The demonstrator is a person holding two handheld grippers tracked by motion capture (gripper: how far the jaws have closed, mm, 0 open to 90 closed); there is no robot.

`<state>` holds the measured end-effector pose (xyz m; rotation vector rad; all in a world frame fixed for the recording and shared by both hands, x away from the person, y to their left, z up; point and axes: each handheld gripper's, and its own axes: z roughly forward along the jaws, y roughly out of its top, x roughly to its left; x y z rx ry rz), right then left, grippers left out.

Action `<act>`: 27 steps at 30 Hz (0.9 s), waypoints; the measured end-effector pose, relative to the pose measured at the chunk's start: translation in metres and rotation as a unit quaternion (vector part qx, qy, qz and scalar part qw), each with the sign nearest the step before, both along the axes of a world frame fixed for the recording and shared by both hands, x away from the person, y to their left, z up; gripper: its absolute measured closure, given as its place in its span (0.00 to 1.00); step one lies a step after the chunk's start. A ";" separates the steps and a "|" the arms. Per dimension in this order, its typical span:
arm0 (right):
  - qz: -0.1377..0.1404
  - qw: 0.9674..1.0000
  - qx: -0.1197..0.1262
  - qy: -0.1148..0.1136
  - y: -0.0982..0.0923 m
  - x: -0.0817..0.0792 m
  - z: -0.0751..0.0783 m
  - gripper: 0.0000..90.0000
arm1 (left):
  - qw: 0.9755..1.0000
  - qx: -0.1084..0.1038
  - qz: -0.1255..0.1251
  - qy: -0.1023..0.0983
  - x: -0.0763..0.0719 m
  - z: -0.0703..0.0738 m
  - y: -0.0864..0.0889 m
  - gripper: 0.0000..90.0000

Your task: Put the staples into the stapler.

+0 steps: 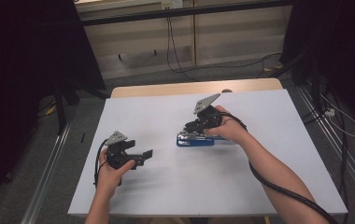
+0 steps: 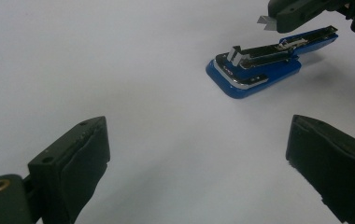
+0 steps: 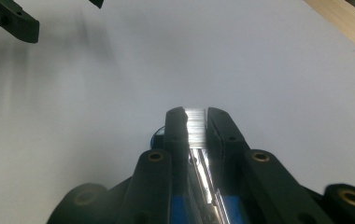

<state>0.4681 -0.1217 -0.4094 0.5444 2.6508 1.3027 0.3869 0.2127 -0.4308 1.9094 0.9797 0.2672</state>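
Note:
A blue stapler (image 1: 195, 139) lies opened on the white table (image 1: 166, 186), its metal staple channel (image 2: 259, 52) facing up. Just above it my right gripper (image 1: 195, 125) is shut on a short silvery strip of staples (image 3: 196, 127). In the right gripper view the strip sits between the two black pads, over the shiny channel and the blue base (image 3: 185, 207). In the left gripper view the right gripper's tip (image 2: 283, 18) hangs over the stapler's rear end, the strip's end (image 2: 263, 21) sticking out. My left gripper (image 1: 140, 150) rests at the table's left, open, jaws wide apart with nothing between them (image 2: 199, 144), pointing toward the stapler.
The table's wooden far edge (image 1: 194, 87) shows behind the white sheet. Black cables (image 1: 278, 186) trail from both grippers. Dark stands and floor rails flank the table on both sides.

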 end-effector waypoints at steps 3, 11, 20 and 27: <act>0.001 1.000 -0.003 0.003 0.000 0.001 -0.001 0.89 | 1.000 0.000 0.000 0.000 0.000 0.000 0.000 0.07; 0.007 1.000 -0.010 0.002 0.002 0.003 -0.002 0.89 | 1.000 -0.001 0.001 0.000 0.000 0.000 0.001 0.07; 0.018 1.000 -0.014 0.004 0.006 0.004 -0.006 0.89 | 1.000 -0.003 0.003 0.000 0.000 0.000 0.001 0.07; 0.018 1.000 -0.021 0.005 0.006 0.006 -0.009 0.89 | 1.000 -0.003 0.004 -0.001 0.000 0.000 0.002 0.07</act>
